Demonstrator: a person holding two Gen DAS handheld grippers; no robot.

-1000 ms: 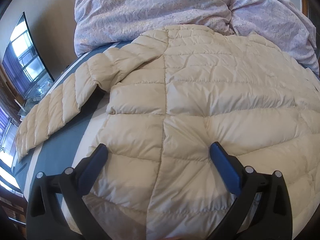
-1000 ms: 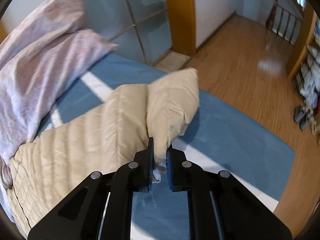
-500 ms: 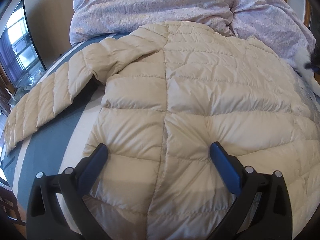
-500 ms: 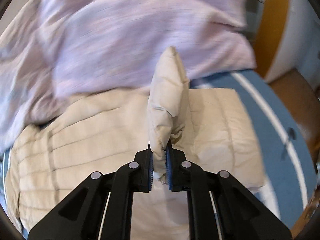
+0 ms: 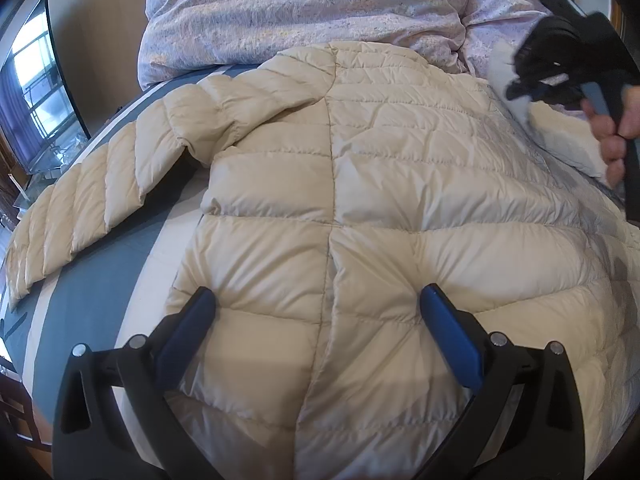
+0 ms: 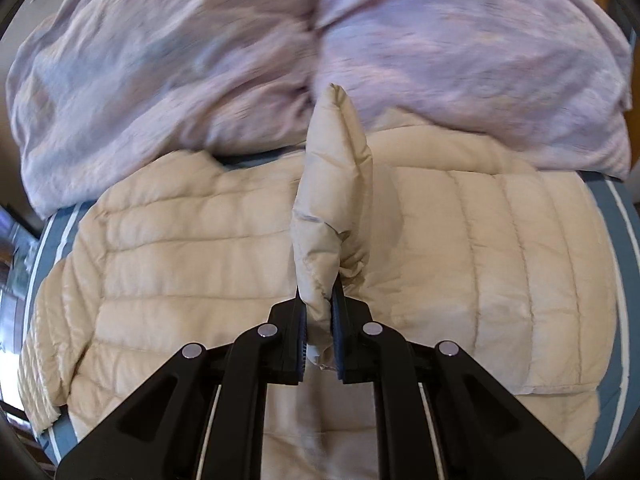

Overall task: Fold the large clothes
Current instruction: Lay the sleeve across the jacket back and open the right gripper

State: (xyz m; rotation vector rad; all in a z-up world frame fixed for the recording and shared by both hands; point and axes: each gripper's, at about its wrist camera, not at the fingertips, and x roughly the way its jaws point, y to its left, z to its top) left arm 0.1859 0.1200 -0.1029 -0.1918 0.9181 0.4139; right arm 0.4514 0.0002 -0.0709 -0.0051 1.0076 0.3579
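A cream quilted puffer jacket point(image 5: 360, 184) lies back-up on a blue and white striped bed. Its left sleeve point(image 5: 88, 200) stretches flat to the left. My left gripper point(image 5: 316, 304) is open, its blue pads point(image 5: 448, 332) spread wide just above the jacket's lower back. My right gripper point(image 6: 319, 308) is shut on the cuff of the other sleeve point(image 6: 332, 200), which stands up between the pads over the jacket's body point(image 6: 192, 280). In the left wrist view the right gripper point(image 5: 560, 68) and a hand appear at the top right, above the jacket's right shoulder.
A crumpled lilac duvet point(image 5: 320, 8) is piled across the head of the bed, touching the jacket's collar. The blue striped sheet point(image 5: 80, 312) shows at the left. A window point(image 5: 36, 92) lies beyond the bed's left edge.
My right gripper has swung from the bed's right side in over the jacket, carrying the sleeve cuff across the body. It has come into the left wrist view. The left gripper stays put.
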